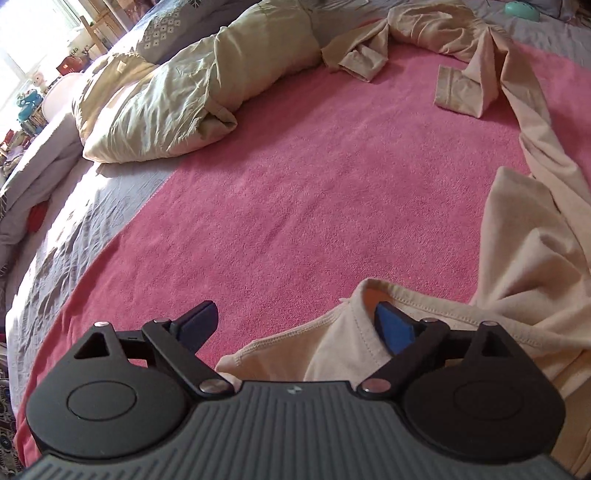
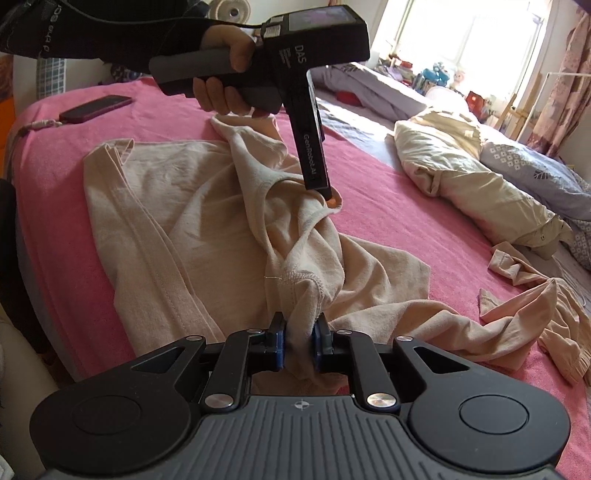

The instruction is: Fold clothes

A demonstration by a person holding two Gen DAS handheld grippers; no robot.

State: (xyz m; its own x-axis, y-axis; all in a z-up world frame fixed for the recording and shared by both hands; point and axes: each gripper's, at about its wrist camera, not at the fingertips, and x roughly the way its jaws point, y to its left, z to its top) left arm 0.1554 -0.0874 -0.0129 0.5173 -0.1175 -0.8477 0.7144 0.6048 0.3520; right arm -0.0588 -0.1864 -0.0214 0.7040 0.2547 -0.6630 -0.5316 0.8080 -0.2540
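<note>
On the pink blanket (image 1: 295, 166), my right gripper (image 2: 298, 341) pinches the beige shirt (image 2: 207, 206) while my left gripper (image 1: 295, 325) gapes wide at its neckline, which I judge it must clamp next to spread the shirt.

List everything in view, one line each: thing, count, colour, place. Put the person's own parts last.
Shirt: one, beige, rumpled on the blanket, pinched by the right tongs.
Blanket: one, pink, spread over the bed.
Bed sheet: one, grey-lilac, under the blanket.
Pale bundle: one, cream, rolled up at the blanket's far edge.
Phone: one, dark, on the blanket's far corner.
Round object: one, teal, far edge of the bed.
Toys and clutter: several, mixed colours, by the window.
Left tongs: open, one finger inside the shirt's neckline.
Right tongs: shut on shirt fabric.
Hand: one, dark sleeve, holding the left tool.
</note>
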